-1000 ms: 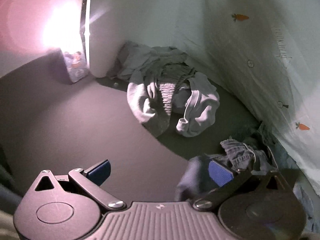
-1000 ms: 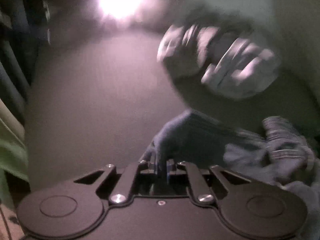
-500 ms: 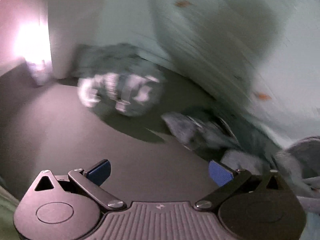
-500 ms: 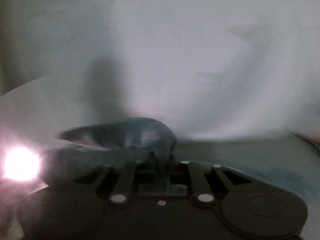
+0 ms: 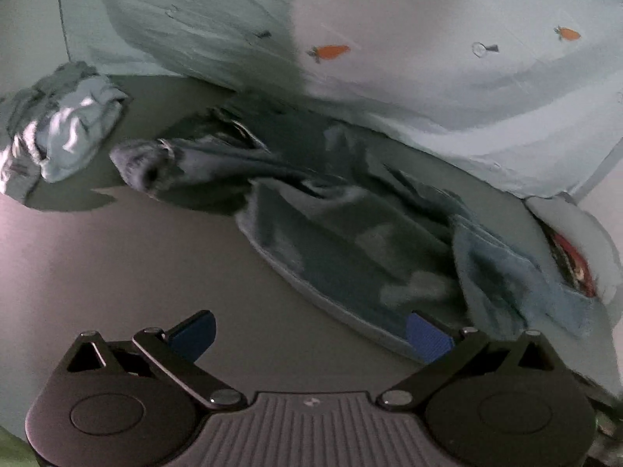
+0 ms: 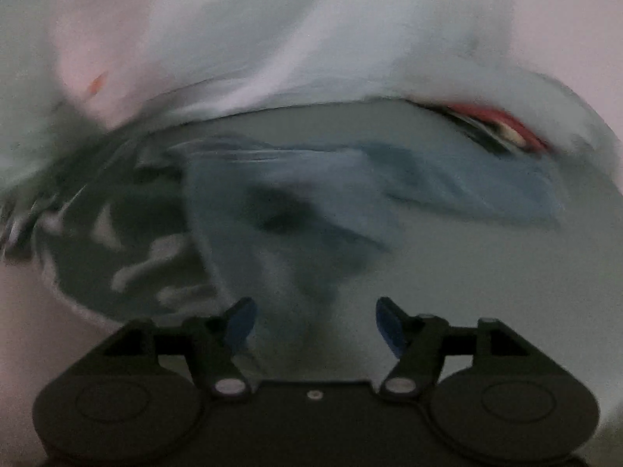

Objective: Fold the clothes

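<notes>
In left view only: crumpled pale clothes (image 5: pixel 58 128)

Dark blue-grey garment (image 5: pixel 350 241) with pale blotches and a lighter blue edge lies on the grey surface (image 5: pixel 117 272); left of the garment, a crumpled light grey-white clothes pile (image 5: pixel 58 132). Behind the garment, pale mint-white sheet (image 5: pixel 428 78) printed with small orange carrots; right of the garment, a red-and-white strip (image 5: pixel 572 260) shows. Gripper pads (image 5: pixel 428 336) blue, bodies black.
</notes>
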{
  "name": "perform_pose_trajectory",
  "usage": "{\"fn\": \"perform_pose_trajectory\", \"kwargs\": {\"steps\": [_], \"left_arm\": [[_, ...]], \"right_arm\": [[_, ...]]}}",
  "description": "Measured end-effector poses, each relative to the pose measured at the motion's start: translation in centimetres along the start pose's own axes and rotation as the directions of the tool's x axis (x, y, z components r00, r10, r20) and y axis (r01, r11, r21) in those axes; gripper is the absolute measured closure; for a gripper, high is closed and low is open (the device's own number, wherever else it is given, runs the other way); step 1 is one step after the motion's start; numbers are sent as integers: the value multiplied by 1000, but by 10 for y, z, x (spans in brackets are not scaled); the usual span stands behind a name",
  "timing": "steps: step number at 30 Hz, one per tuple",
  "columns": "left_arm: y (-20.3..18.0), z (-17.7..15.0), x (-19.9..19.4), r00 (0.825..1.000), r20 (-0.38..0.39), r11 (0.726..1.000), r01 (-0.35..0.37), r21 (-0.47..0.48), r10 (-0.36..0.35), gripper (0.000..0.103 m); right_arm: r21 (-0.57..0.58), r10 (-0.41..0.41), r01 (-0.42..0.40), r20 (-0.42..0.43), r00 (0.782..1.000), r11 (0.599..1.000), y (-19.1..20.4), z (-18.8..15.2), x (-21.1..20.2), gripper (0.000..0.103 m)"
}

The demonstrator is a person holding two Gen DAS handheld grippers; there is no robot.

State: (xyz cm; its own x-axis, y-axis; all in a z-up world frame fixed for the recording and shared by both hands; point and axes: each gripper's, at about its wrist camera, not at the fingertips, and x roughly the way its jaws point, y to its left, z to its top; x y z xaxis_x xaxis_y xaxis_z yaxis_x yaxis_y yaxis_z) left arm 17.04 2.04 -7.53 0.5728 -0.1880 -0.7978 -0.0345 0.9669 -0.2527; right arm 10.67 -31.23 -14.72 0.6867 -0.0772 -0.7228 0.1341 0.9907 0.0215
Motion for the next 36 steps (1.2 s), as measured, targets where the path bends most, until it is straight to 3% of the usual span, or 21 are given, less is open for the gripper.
{"fn": "perform_pose_trajectory", "kwargs": {"steps": [6,9,10,11,12,15,16,18,20,22,23,24,25,27,28,31,33,36], "left_arm": [[-15,-17,-10,999,1,999,-43,-25,43,0],[-19,-25,-16,996,5,996,-90,-29,90,0],[-20,-28,-16,995,0,994,-104,-33,104,0],[-20,-29,-17,994,-5,993,-112,-37,112,0],[-20,-30,-16,994,-11,993,-112,-38,111,0],[-21,-27,-13,993,-7,992,-122,-36,121,0],[-21,-26,-11,992,-5,992,-124,-36,124,0],[-19,-22,-6,992,-15,991,-123,-43,123,0],[-15,-20,0,993,-34,992,-112,-57,110,0],[-9,-17,6,994,-49,992,-100,-74,97,0],[-5,-16,9,994,-50,992,-97,-81,93,0],[-2,-14,11,995,-51,992,-94,-88,90,0],[2,-13,14,995,-49,991,-91,-95,86,0],[11,-9,17,996,-31,991,-85,-108,82,0],[17,-7,18,996,-20,990,-84,-118,82,0],[36,1,22,997,1,983,-80,-167,82,0],[51,8,26,997,7,975,-73,-208,76,0],[79,23,33,997,22,962,-66,-266,74,1]], "right_arm": [[-214,108,-95,49,993,972,50,44,50,23],[-277,148,-137,17,989,951,82,60,108,23],[-258,140,-137,-9,990,956,86,60,122,42],[-229,114,-122,-46,992,966,86,61,137,88],[-191,69,-79,-58,996,978,82,60,137,98],[30,113,-116,82,990,993,33,58,86,98],[74,86,-96,124,989,993,11,57,64,98],[179,-11,-25,199,980,983,-44,56,18,98],[301,-158,95,194,968,949,-106,51,-10,98],[423,-331,247,137,934,872,-165,33,-25,95],[449,-437,360,78,896,818,-191,19,-27,95],[434,-538,483,3,843,760,-208,7,-23,94],[403,-598,571,-71,798,715,-223,-3,-19,93],[416,-616,612,-144,774,672,-243,-21,-22,93],[452,-604,597,-149,783,662,-246,-27,-31,89],[465,-580,557,-108,807,688,-221,-31,-45,45],[410,-539,518,-73,839,751,-185,-27,-38,45],[372,-402,395,-61,913,840,-129,-15,-13,44]]}}
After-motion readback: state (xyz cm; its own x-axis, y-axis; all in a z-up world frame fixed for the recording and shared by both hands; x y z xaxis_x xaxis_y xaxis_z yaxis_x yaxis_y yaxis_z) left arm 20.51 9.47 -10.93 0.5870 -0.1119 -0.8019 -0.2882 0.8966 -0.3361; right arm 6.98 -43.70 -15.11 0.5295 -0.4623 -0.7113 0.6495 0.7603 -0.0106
